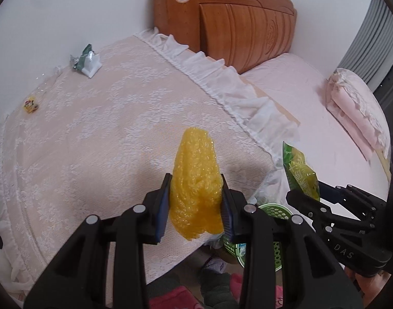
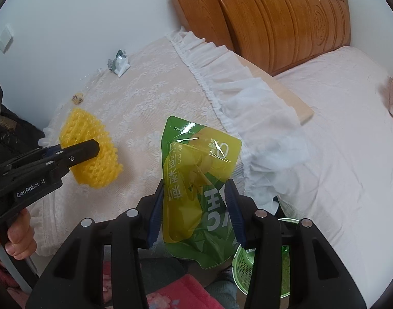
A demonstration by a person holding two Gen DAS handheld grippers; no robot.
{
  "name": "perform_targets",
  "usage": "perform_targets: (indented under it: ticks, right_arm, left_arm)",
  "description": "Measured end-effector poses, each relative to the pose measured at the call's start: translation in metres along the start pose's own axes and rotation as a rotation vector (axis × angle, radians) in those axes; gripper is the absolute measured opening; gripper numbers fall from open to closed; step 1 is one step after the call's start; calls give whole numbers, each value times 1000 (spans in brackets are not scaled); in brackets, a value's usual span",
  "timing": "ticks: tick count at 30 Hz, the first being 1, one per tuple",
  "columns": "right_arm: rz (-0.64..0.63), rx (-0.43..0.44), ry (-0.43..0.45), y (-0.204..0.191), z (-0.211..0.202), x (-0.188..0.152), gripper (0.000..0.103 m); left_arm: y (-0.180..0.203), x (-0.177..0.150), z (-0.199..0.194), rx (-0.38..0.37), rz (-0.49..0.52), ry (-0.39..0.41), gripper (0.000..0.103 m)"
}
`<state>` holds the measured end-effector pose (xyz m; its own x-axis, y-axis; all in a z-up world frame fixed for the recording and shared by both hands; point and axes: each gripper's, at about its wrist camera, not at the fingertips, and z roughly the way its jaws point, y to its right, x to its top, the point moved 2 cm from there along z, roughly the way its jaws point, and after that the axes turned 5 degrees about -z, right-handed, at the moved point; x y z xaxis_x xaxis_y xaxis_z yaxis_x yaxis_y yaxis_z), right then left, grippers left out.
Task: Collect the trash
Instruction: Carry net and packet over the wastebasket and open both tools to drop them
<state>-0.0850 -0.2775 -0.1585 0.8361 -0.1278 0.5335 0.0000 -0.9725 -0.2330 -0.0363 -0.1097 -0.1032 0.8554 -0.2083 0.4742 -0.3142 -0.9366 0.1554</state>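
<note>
My left gripper [image 1: 195,180] is shut on a yellow foam fruit net [image 1: 195,177], held above the lace-covered table [image 1: 106,128]. The same yellow foam fruit net [image 2: 93,152] and the left gripper [image 2: 96,147] show at the left of the right wrist view. My right gripper [image 2: 195,188] is shut on a green and yellow juice pouch [image 2: 196,188]; the juice pouch [image 1: 300,173] also appears at the right of the left wrist view. A green mesh basket [image 1: 275,211] sits low beside the table, and the basket [image 2: 244,262] is partly hidden behind my right fingers.
A crumpled green and white wrapper [image 1: 86,60] and a small yellow wrapper [image 1: 30,105] lie at the table's far edge by the wall. A bed [image 2: 338,141] with a wooden headboard [image 2: 286,23] stands to the right. A folded pink quilt [image 1: 356,108] lies on it.
</note>
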Motion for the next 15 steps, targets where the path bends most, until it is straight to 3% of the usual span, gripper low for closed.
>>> perform_targets:
  ticks: [8,15]
  right_arm:
    - [82,-38,26,37,-24,-24,46]
    - [188,-124,10,83,-51,-58,46]
  left_arm:
    - [51,-11,5,-62,113,-31,34]
    - [118,-43,31,-172,290,-162,34]
